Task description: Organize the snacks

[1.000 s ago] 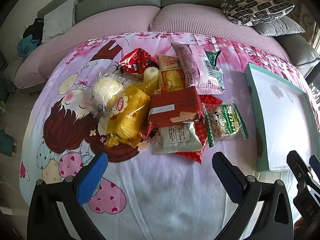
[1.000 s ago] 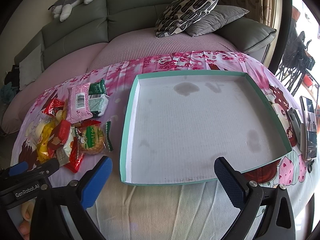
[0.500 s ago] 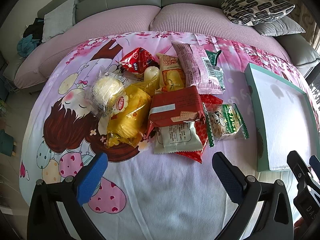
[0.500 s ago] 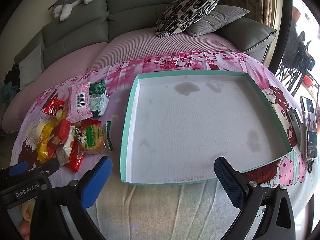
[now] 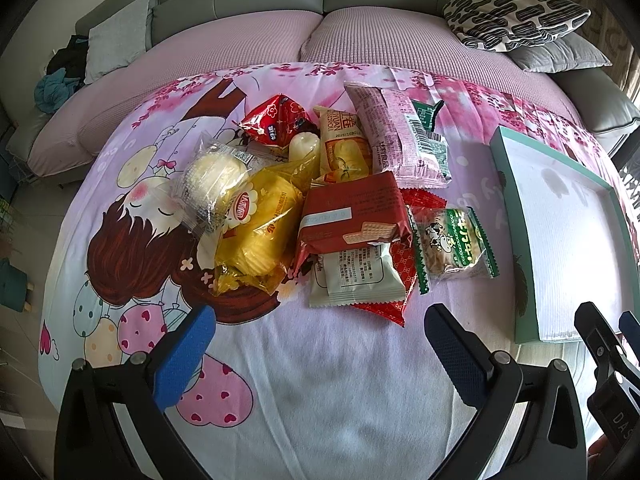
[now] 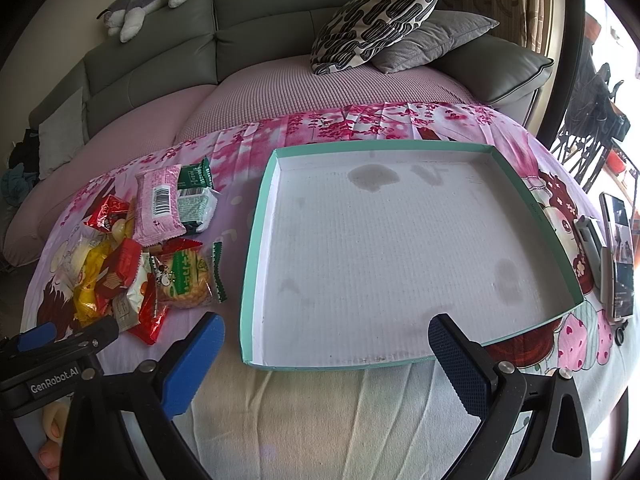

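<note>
Left wrist view shows the left gripper (image 5: 320, 340) with its blue-padded fingers (image 5: 184, 354) spread wide apart and holding nothing, hovering low over the cartoon-print sheet (image 5: 320, 400) just short of the snack pile (image 5: 328, 208). Nearest the fingers lie a white sachet (image 5: 356, 276) and a red foil packet (image 5: 400, 280) tucked under it; just beyond sits a red wafer pack (image 5: 352, 216), with a green-edged biscuit pack (image 5: 452, 244) to its right and a yellow bag (image 5: 256, 236) to its left. Farther back are a clear-wrapped bun (image 5: 212, 180), a small red pouch (image 5: 276, 120) and a long pink pack (image 5: 396, 136). The packs overlap loosely, so several are half covered and their labels are too small to read.

Right wrist view shows the right gripper (image 6: 324, 348) likewise wide open and empty, its fingers (image 6: 460, 364) framing the near edge of the teal tray (image 6: 256, 248). The tray lies flat just to the right of the pile, its white floor bare but for faint stains, which suggests it is the place meant for the snacks and that sorting has not yet begun. Each gripper seems posted to its own job: left at the pile, right at the tray.

A phone (image 6: 620, 256) lies on the sheet beyond the tray's right side, partly cut off by the lens edge. Whatever supports the sheet is hidden. A grey sofa (image 6: 240, 32) stands behind.
</note>
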